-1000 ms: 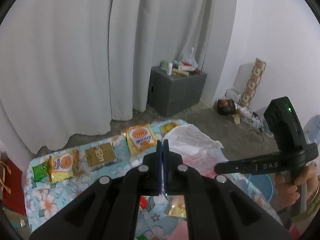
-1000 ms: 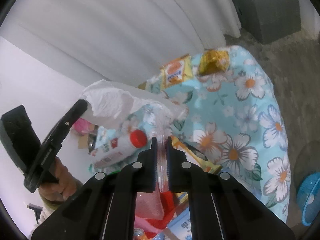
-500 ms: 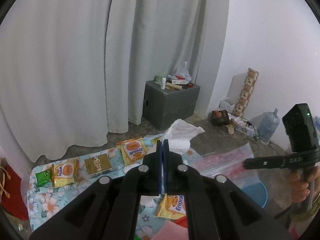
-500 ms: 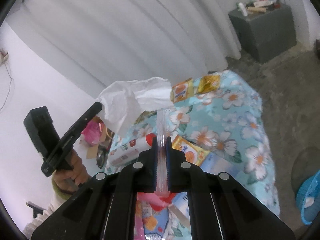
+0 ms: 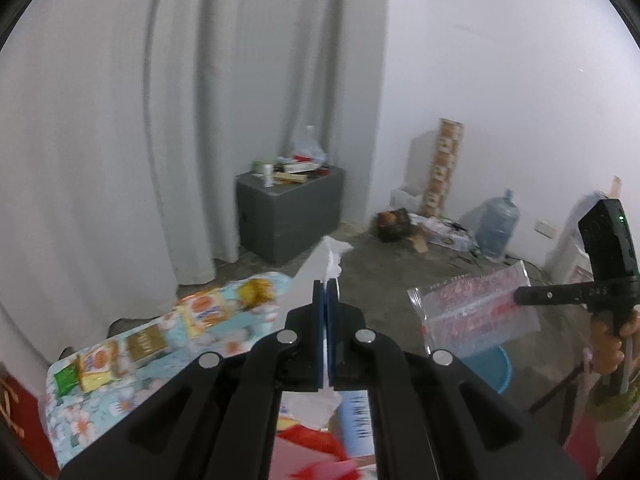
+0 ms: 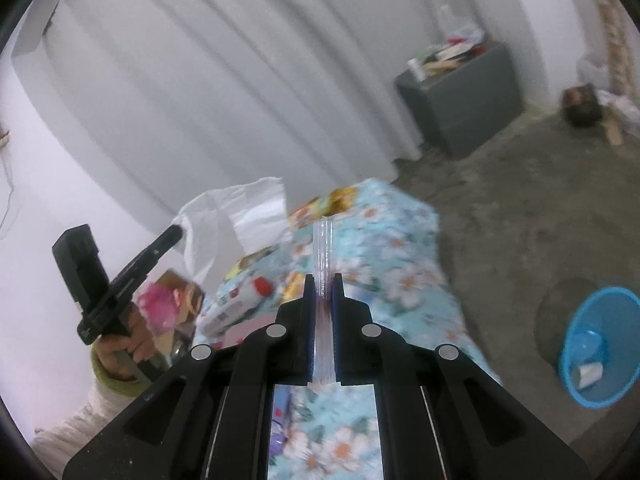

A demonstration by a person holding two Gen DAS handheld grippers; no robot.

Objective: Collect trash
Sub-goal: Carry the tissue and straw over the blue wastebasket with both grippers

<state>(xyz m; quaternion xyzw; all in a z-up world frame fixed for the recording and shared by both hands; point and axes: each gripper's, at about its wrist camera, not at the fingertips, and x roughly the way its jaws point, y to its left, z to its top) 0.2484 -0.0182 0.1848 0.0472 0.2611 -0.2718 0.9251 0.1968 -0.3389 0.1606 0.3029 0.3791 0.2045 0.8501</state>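
The task looks to be in its middle stretch. Each gripper carries a piece of trash lifted clear of the table (image 5: 80,420), and neither piece has reached a bin.

The left gripper (image 5: 326,292) has its jaws pressed together on a crumpled white tissue (image 5: 332,258), which sticks up past the tips and also hangs below them, near the camera. In the right wrist view the same tissue (image 6: 240,216) shows as a broad white sheet held up on the left of the scene.

The right gripper (image 6: 323,280) has its jaws narrowed onto the edge of a clear plastic bag (image 6: 323,248). From the left wrist view that bag (image 5: 476,312) hangs flat on the right, over the floor, with red print on it; whether anything is inside cannot be told.

A good deal is left. On the flowered cloth lie a green packet (image 5: 64,378), several yellow and orange snack packets (image 5: 204,312) and a gold one (image 5: 147,344) along the far edge, and a bottle with a red cap (image 6: 244,300) nearer the middle. Red and pink wrappers show blurred at the near edge.

A blue basket (image 6: 568,344) stands on the floor at the right, well apart from the table. It holds a small white scrap and otherwise looks nearly empty, and is probably where the trash goes.
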